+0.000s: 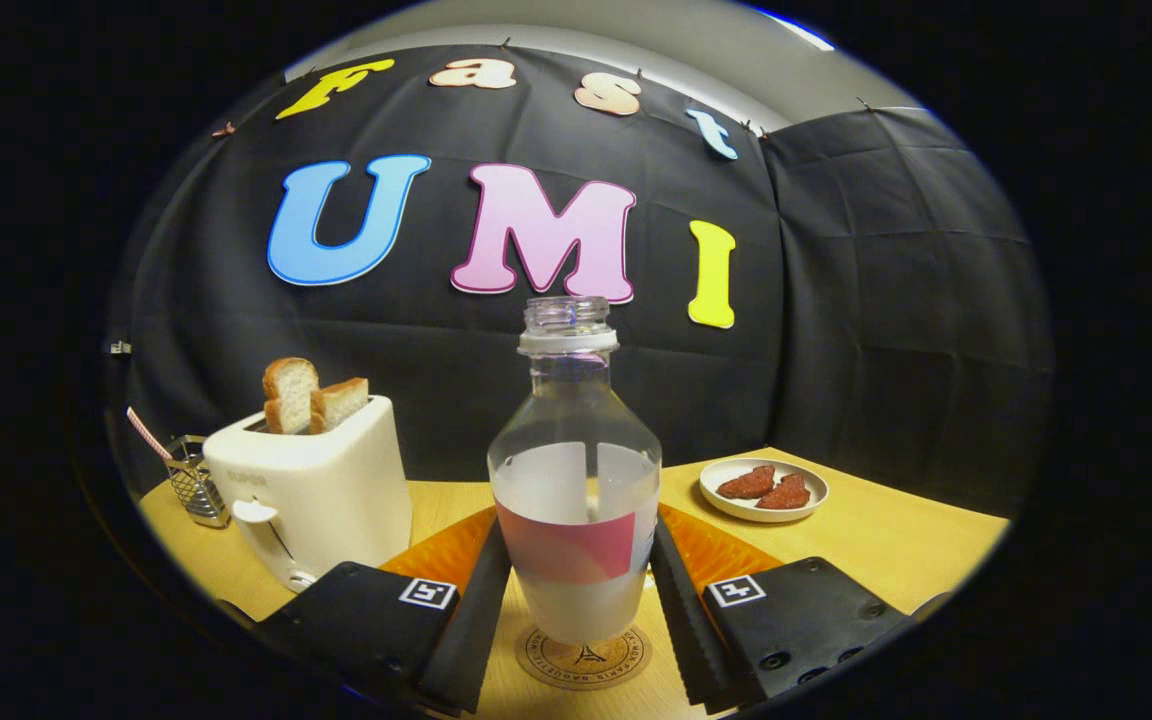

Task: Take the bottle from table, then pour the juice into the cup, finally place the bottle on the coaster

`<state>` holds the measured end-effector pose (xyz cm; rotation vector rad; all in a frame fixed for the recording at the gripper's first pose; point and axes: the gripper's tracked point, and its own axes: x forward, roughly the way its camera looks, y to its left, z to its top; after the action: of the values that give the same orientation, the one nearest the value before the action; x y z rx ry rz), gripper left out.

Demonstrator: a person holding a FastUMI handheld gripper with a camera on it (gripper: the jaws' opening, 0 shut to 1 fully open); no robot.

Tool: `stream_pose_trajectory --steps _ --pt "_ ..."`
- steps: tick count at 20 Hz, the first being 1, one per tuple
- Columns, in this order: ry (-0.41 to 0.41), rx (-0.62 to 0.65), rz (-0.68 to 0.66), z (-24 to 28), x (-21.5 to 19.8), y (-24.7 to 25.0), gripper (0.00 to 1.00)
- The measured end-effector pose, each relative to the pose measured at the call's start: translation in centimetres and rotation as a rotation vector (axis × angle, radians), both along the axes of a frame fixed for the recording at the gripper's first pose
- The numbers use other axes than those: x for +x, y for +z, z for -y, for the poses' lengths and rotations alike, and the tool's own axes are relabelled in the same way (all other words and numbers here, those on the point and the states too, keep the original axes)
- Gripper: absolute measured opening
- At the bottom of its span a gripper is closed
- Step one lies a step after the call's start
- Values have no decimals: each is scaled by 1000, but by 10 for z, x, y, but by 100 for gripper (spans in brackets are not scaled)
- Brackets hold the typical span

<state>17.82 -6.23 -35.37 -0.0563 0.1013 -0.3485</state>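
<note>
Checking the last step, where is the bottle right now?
The bottle stands upright on the coaster, between the hand-held gripper fingers, with the toaster to its left.

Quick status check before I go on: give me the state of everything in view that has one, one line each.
bottle: upright, uncapped, partly filled with pale liquid, standing on the coaster.
coaster: flat on the table, under the bottle.
gripper: fingers on either side of the bottle, close to its sides; contact cannot be told.
toaster: upright, two bread slices sticking up from its slots.
plate: on the table beyond the fingers, holding two reddish-brown pieces.
wire basket: beside the toaster, with a striped straw.
</note>
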Motion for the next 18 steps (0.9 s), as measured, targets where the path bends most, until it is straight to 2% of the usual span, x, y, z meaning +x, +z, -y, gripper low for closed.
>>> stream_pose_trajectory --steps 9,18 --pt "-23 43 -36 -2 -10 -32 76" --pt "-34 58 -39 3 -6 -37 78"
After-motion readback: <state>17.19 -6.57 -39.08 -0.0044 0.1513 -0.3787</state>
